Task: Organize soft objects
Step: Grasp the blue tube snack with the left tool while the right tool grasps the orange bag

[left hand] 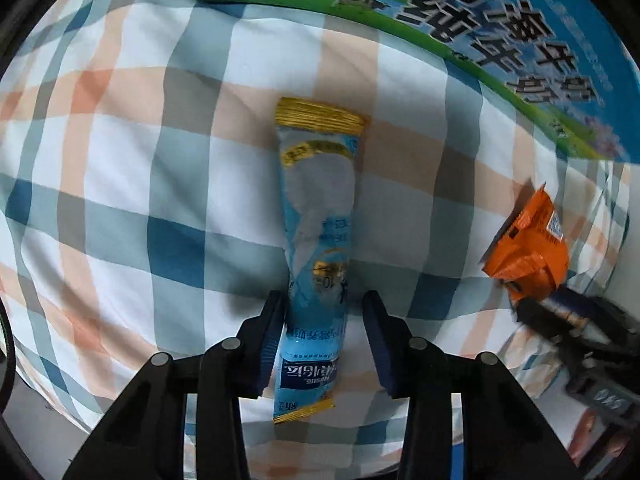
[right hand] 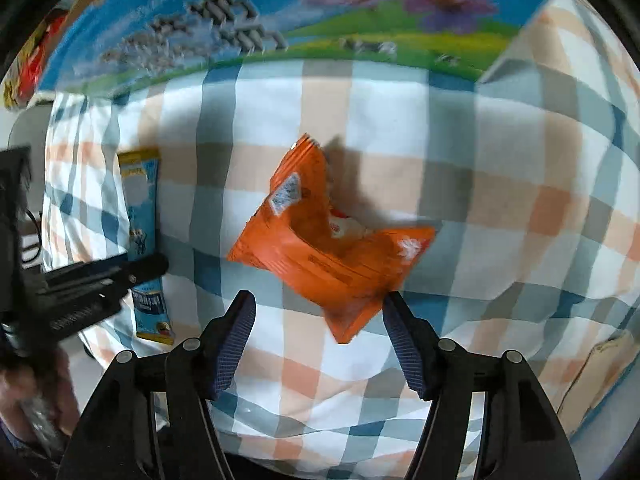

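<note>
- Your left gripper (left hand: 324,316) stands released, its two pads either side of the blue sachet (left hand: 320,216) with a gap on the right; close off-centre and the thin sachet can slide out or fold instead of being pinched.
- The sachet lies flat on the checked cloth (left hand: 120,160), lengthwise between the left fingers, gold end toward the far edge where the milk box (left hand: 500,40) stands; its near end reaches past the pads toward you.
- Your right gripper (right hand: 320,320) is also released, and only the lower corner of the orange packet (right hand: 320,248) dips between its fingers; a grip on that corner alone may let the puffed packet swing or tear free.
- The orange packet lies crumpled near the middle of the cloth, partly lifted off it; whether it touches the right pad I cannot tell.
- The cloth is soft and wrinkled, so pressing down may catch fabric along with either packet.
- The two grippers work near each other, so watch for a bump.
</note>
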`<state>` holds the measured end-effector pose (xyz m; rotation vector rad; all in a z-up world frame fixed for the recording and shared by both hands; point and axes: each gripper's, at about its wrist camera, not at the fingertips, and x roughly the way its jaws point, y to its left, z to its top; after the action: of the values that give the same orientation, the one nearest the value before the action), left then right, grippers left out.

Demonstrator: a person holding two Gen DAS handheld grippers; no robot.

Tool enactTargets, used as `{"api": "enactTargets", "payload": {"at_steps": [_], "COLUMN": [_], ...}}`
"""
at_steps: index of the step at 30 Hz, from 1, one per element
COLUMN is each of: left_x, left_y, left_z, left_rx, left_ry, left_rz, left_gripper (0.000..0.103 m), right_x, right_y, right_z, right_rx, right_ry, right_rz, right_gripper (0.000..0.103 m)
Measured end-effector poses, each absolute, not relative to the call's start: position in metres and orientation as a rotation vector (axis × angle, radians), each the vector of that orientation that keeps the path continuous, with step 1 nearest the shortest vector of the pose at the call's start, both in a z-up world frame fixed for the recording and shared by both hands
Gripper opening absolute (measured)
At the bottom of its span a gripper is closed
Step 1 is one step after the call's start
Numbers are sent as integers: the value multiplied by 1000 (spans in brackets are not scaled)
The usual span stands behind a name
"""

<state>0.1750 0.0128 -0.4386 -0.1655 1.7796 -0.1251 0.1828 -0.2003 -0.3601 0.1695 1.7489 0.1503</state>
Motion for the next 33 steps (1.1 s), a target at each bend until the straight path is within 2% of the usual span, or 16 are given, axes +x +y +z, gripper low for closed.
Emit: {"api": "enactTargets", "payload": {"at_steps": [6,11,18,19,24,29,33], "left_x": [185,198,219,220,222,212,210], "left_y": [5,-13,-41,-43,-49,-25,-24], "left_z": [-447,-445,-429,-429,-427,-413,-408], "left_rx": [-100,-55,-15,-12,-13,-34,-39], "left_ry": [1764,1748,1736,1735,1715,1695,1685], "left_rz": [-108,-98,-97,-98,-93,-86,-86], "left_gripper": [38,38,38,38,38,23,21], "right_x": [192,205,221,221,200,188,171], "right_y": [-188,-151,-137,-135,-140,-116,-90], "right_z": [-333,-354,-382,-382,-378,-375,-384], "right_rx": [-206,-399,-420,-417,-406,-398,-336], "right_ry": [1585,1609,1690,1692,1702,1701,1714], "right_rz": [162,297,326,323,321,299,255], "right_gripper": [69,69,69,68,48,45,41]}}
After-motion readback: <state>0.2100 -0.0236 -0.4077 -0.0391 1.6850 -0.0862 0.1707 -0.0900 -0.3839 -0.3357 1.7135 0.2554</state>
